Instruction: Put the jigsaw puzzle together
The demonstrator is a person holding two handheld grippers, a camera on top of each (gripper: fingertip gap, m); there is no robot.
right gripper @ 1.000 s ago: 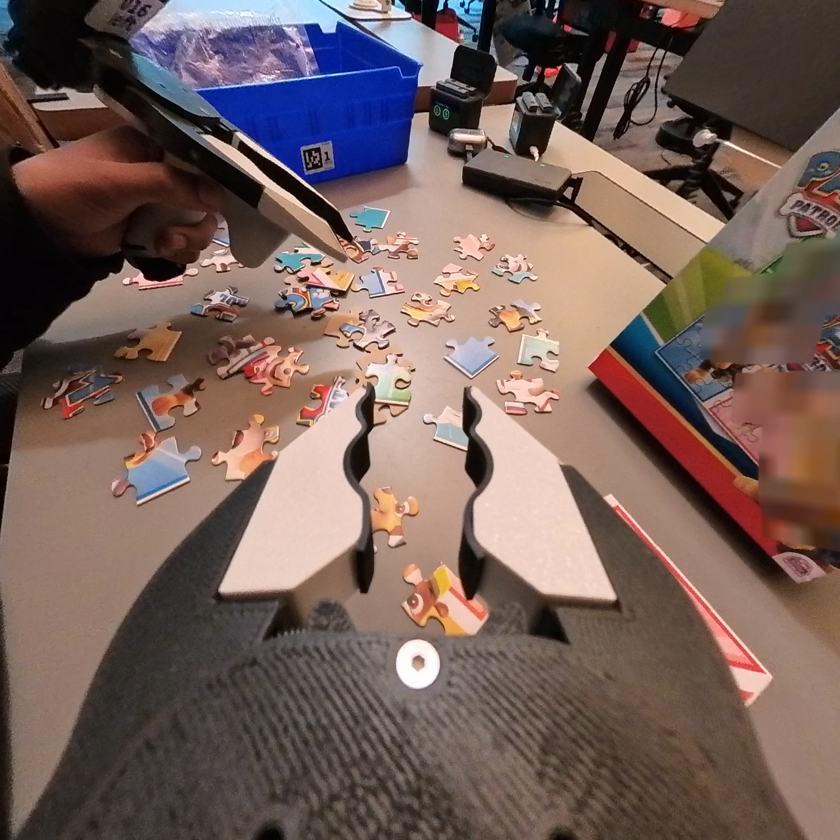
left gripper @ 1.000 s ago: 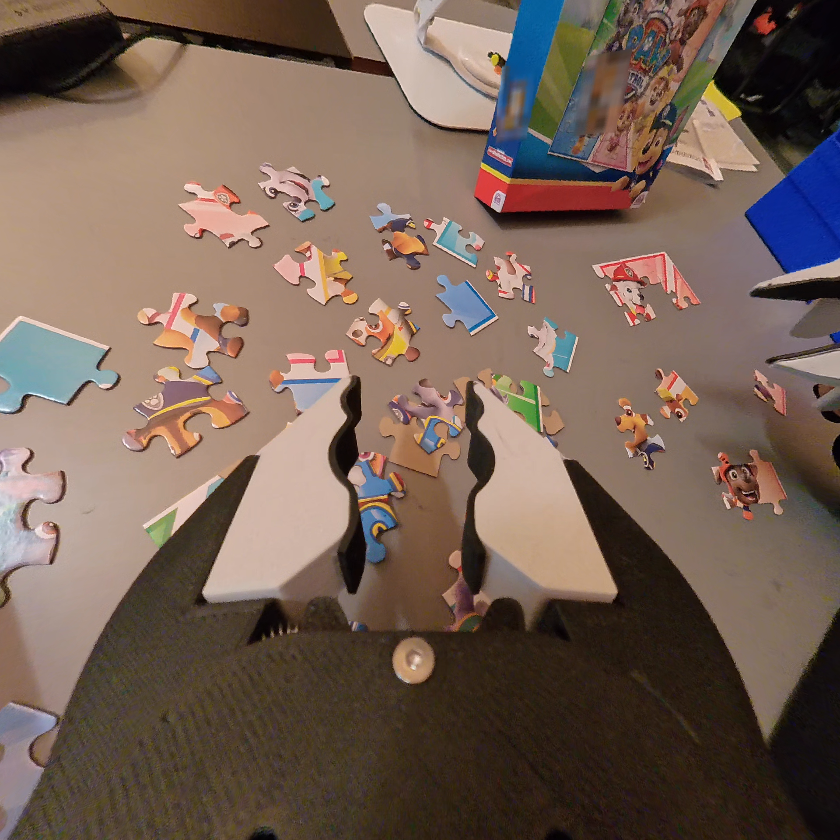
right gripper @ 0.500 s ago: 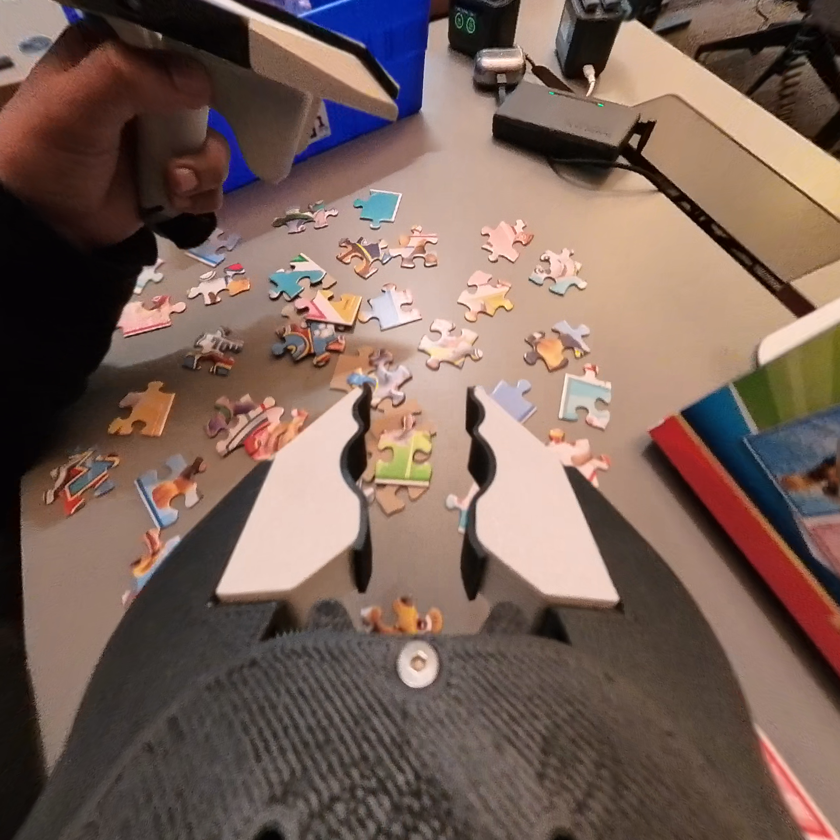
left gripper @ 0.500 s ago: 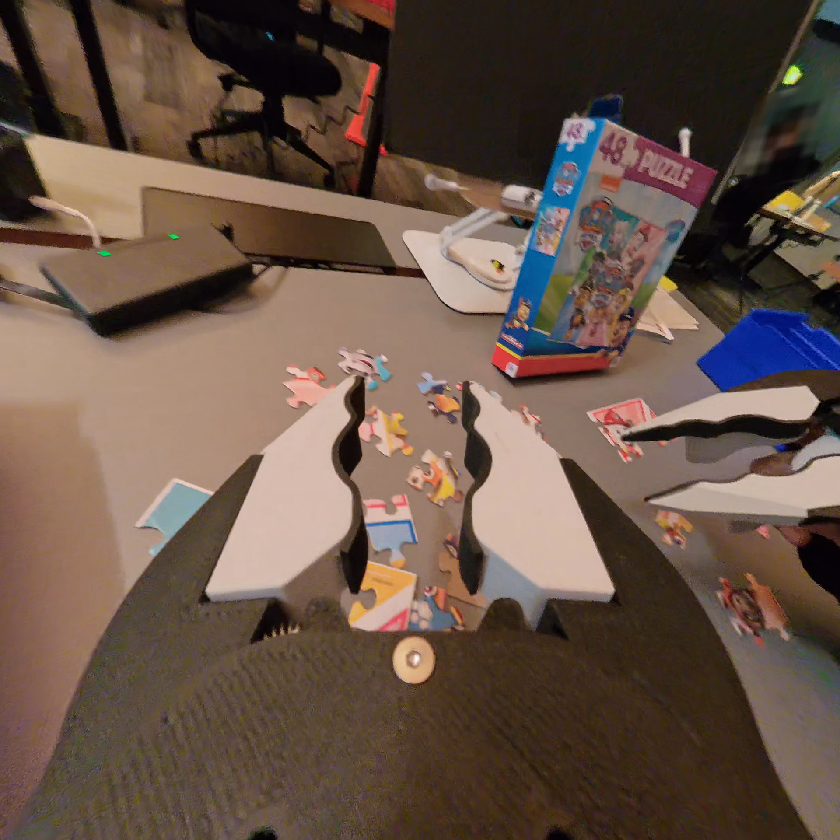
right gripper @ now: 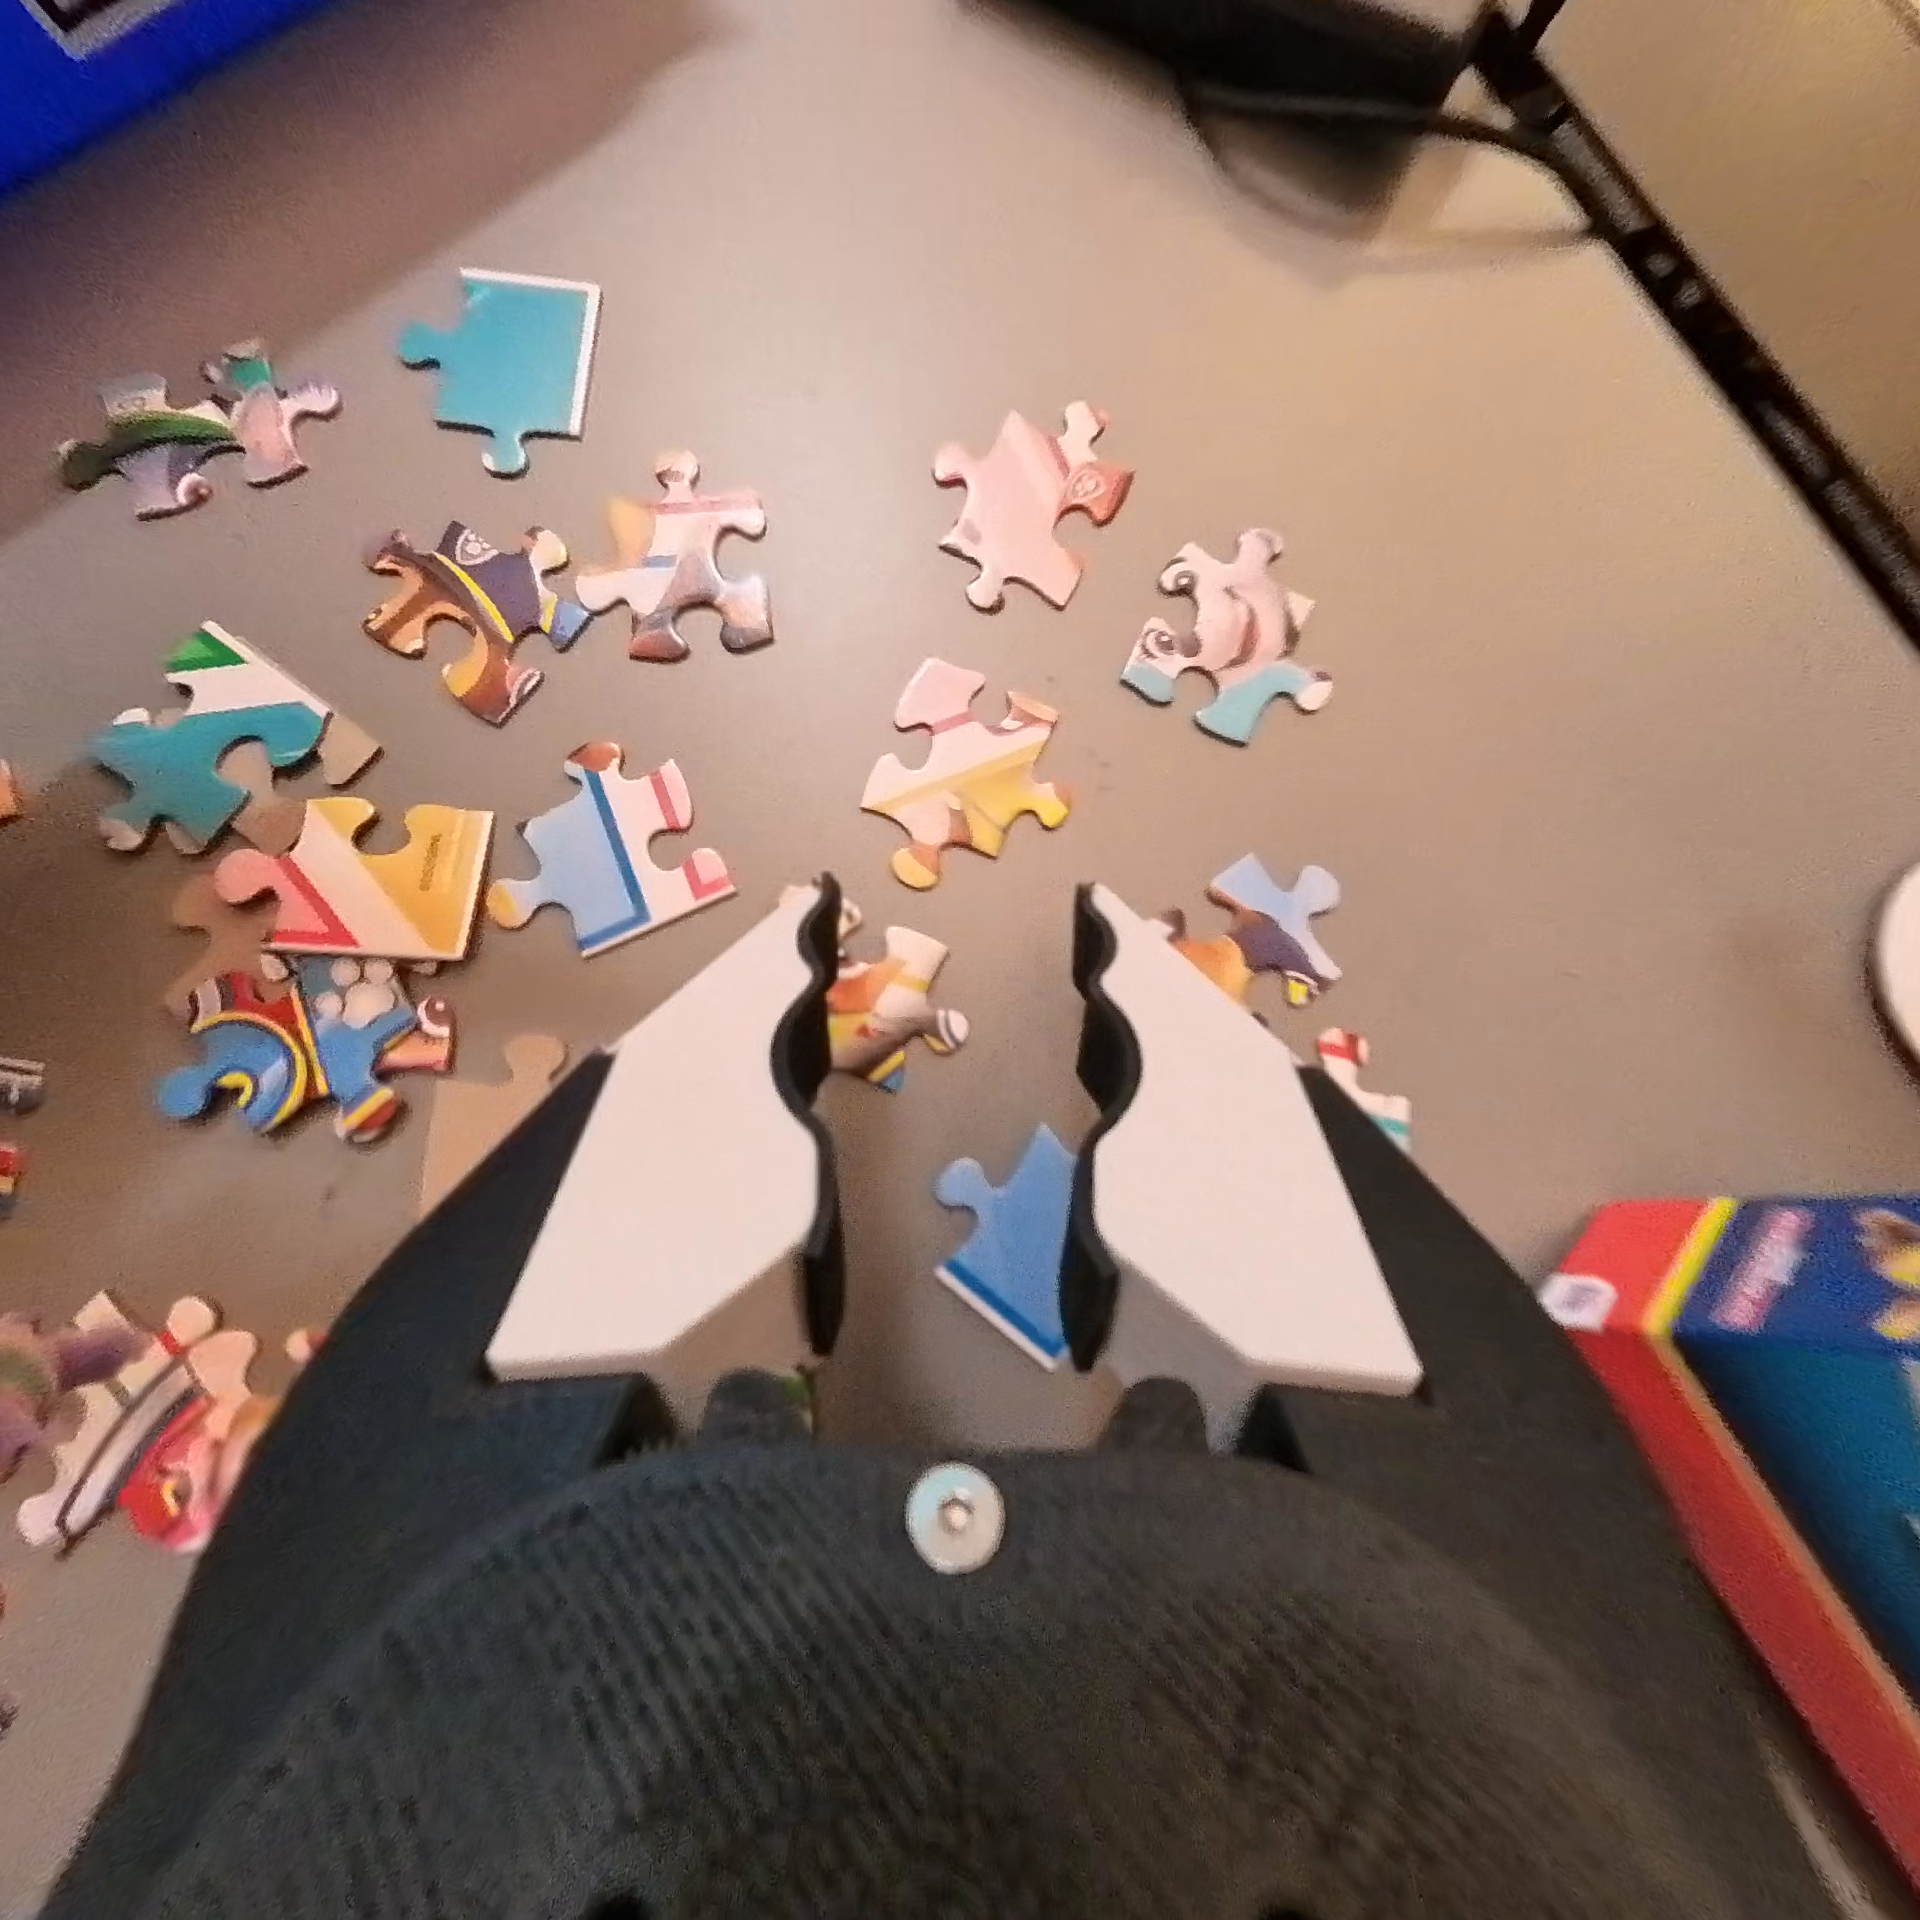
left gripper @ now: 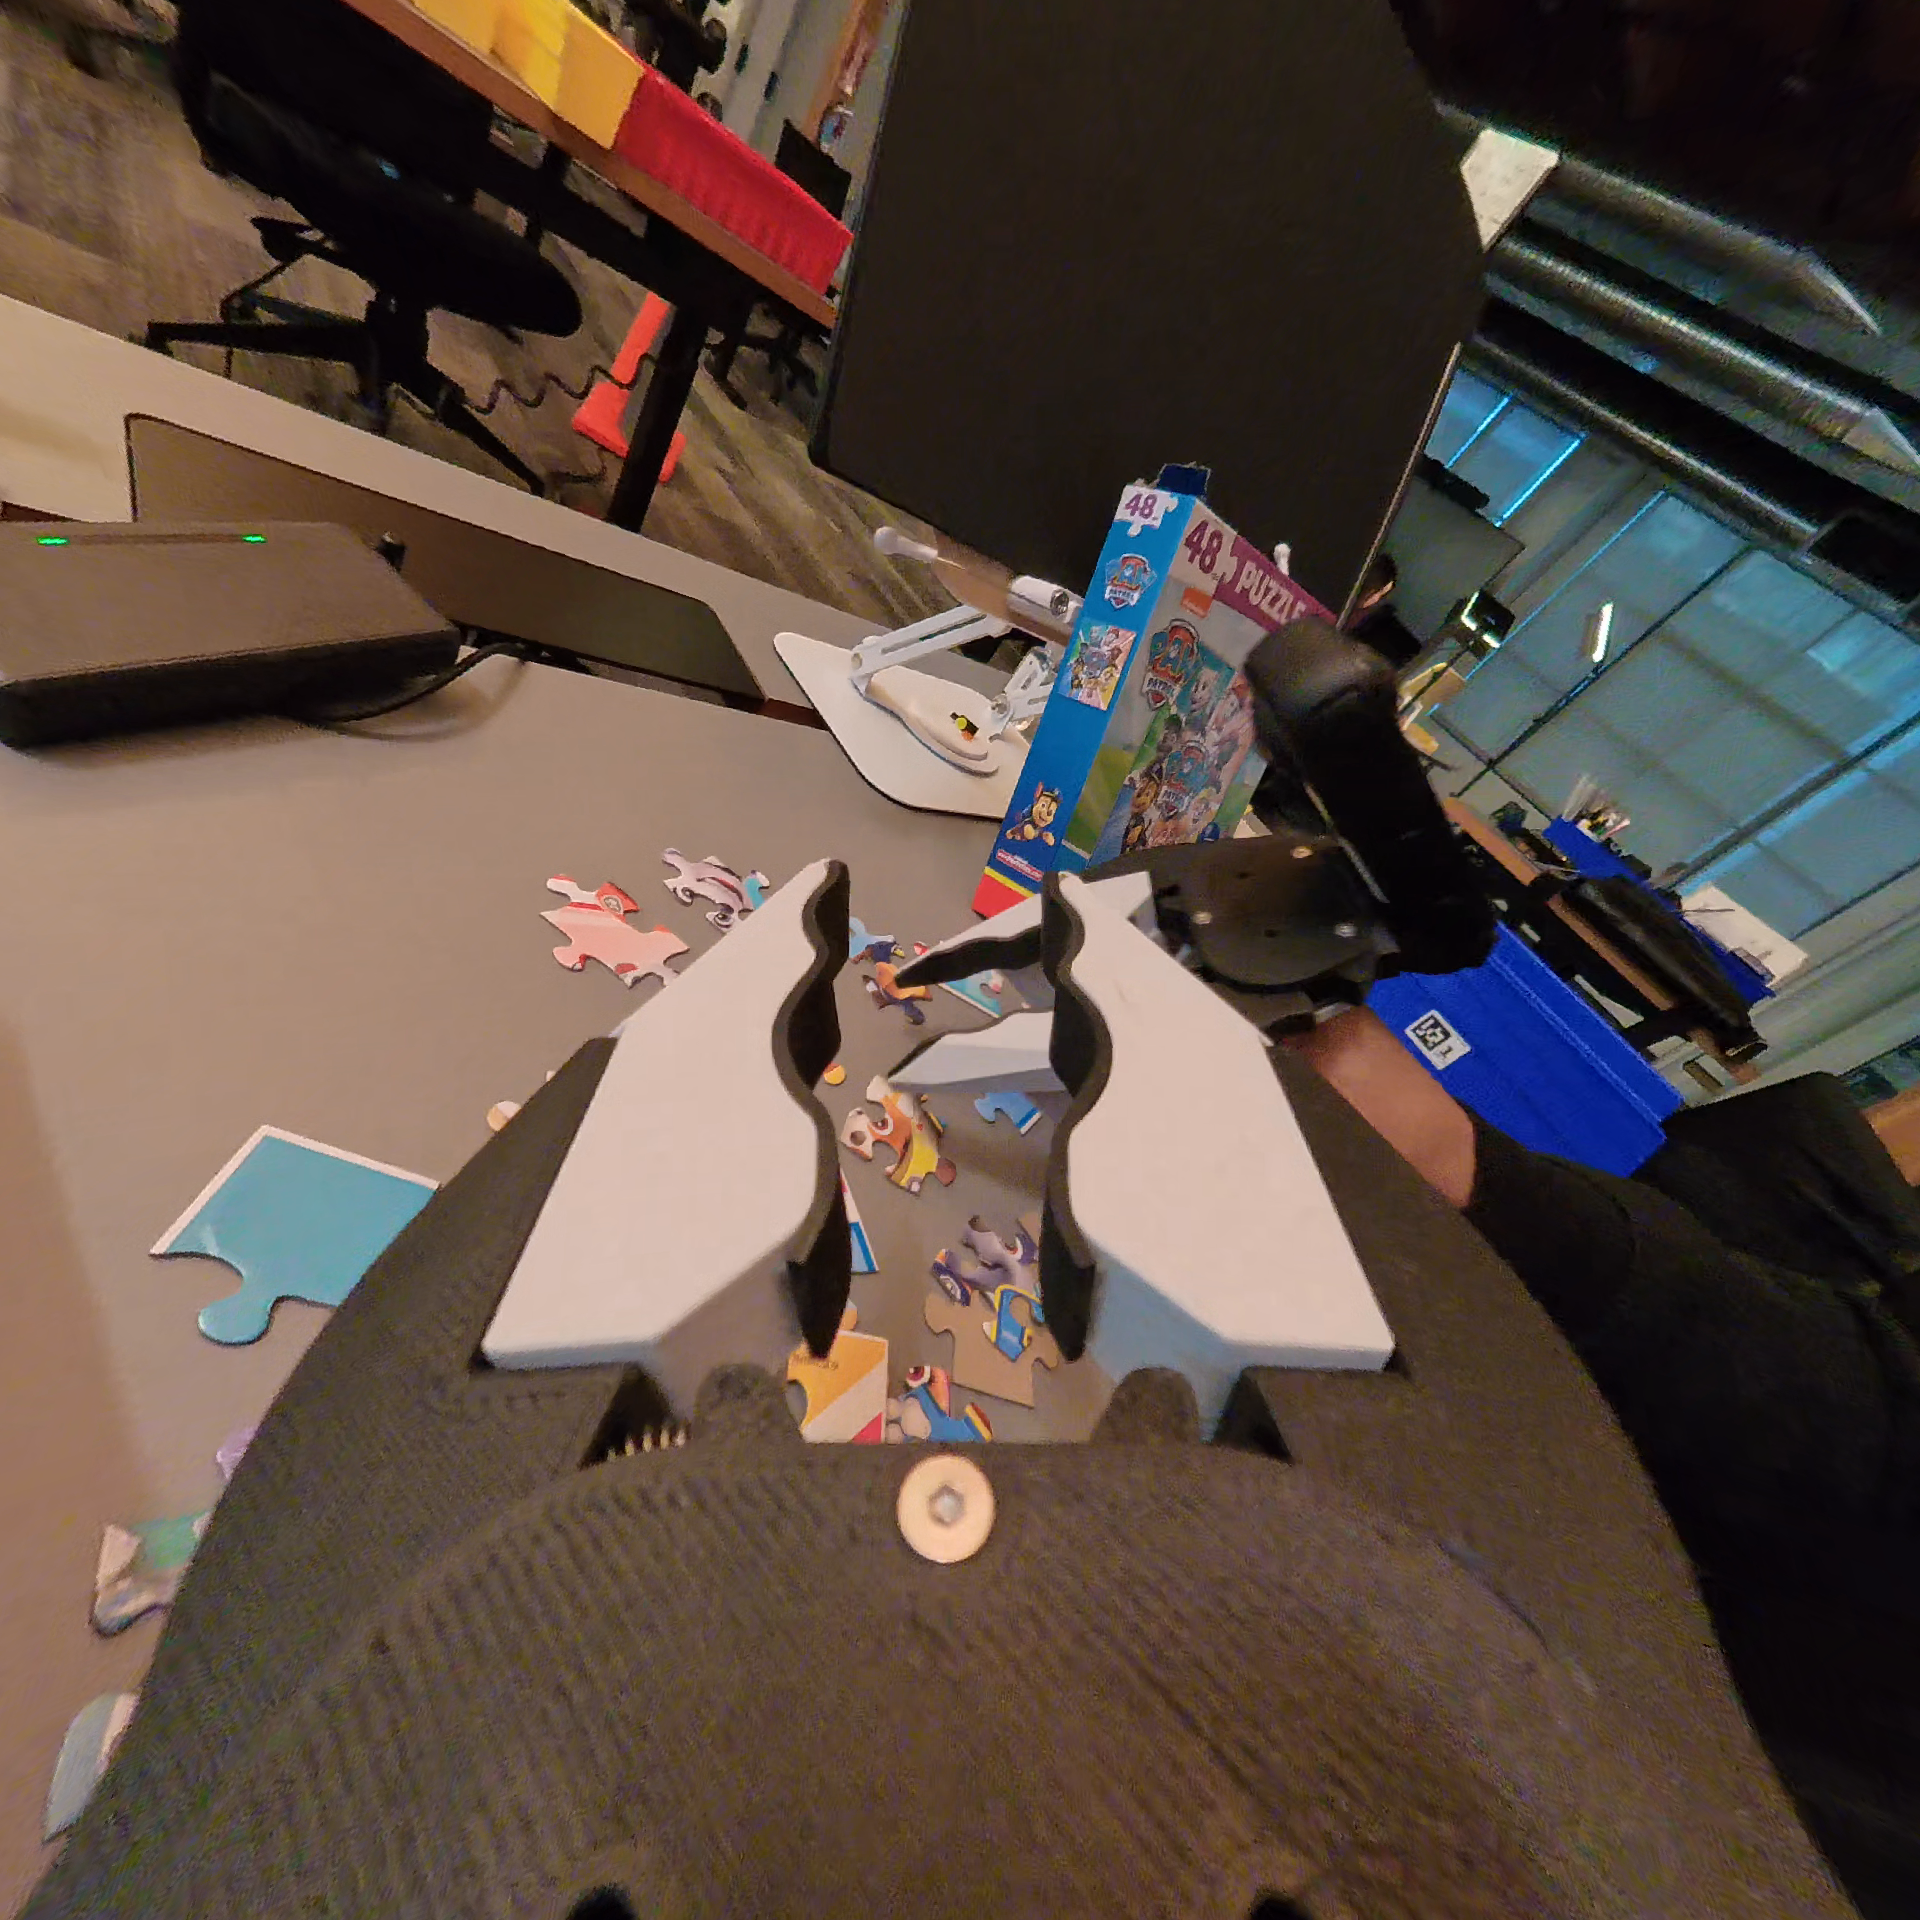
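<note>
Right gripper hangs low over the grey table, jaws apart w/ nothing between the pads. Nearest it we see an orange-and-white puzzle piece lying flat just inside the left finger, partly hidden behind that pad; we can't tell if pad and piece touch. A blue piece lies under the right finger, and a pink-yellow piece just ahead of the tips. More pieces spread to the left, incl. a teal piece farther out. Puzzle box sits at the right edge.

Left gripper is higher and tilted, jaws also apart, gripping nothing; pieces lie on the table below it. Through its gap we see the right gripper's fingers pointing down at the pieces. The puzzle box stands upright beyond, w/ a white stand beside it, a black device far left, and a blue bin to the right.
</note>
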